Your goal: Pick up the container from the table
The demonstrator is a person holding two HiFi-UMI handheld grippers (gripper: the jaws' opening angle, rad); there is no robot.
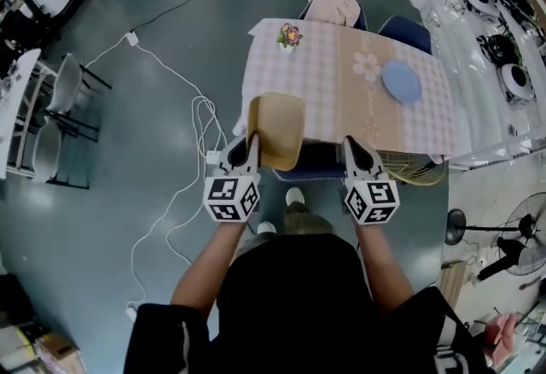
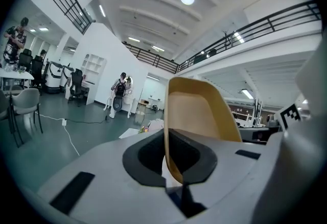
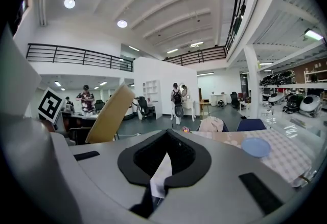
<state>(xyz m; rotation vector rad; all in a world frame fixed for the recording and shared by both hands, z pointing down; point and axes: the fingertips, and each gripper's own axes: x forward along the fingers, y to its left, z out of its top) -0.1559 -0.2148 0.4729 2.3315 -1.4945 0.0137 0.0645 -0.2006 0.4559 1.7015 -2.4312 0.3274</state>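
In the head view the tan container (image 1: pixel 279 130) hangs in the air at the near edge of the table (image 1: pixel 316 73), tilted on its side. My left gripper (image 1: pixel 251 142) is shut on its left rim. The left gripper view shows that rim (image 2: pixel 166 154) pinched between the dark pads, with the container (image 2: pixel 196 115) rising above the left gripper (image 2: pixel 171 166). My right gripper (image 1: pixel 352 145) is to the right of the container, apart from it, shut and empty. From the right gripper (image 3: pixel 164 159) the container (image 3: pixel 110 113) shows at the left.
The table carries a checked cloth, a blue plate (image 1: pixel 401 80) and a small flower ornament (image 1: pixel 289 36). Two chairs (image 1: pixel 408 31) stand at its far side, one draped with cloth (image 1: pixel 334 5). A white cable (image 1: pixel 183 184) lies on the floor at the left, and a floor fan (image 1: pixel 522 254) stands at the right.
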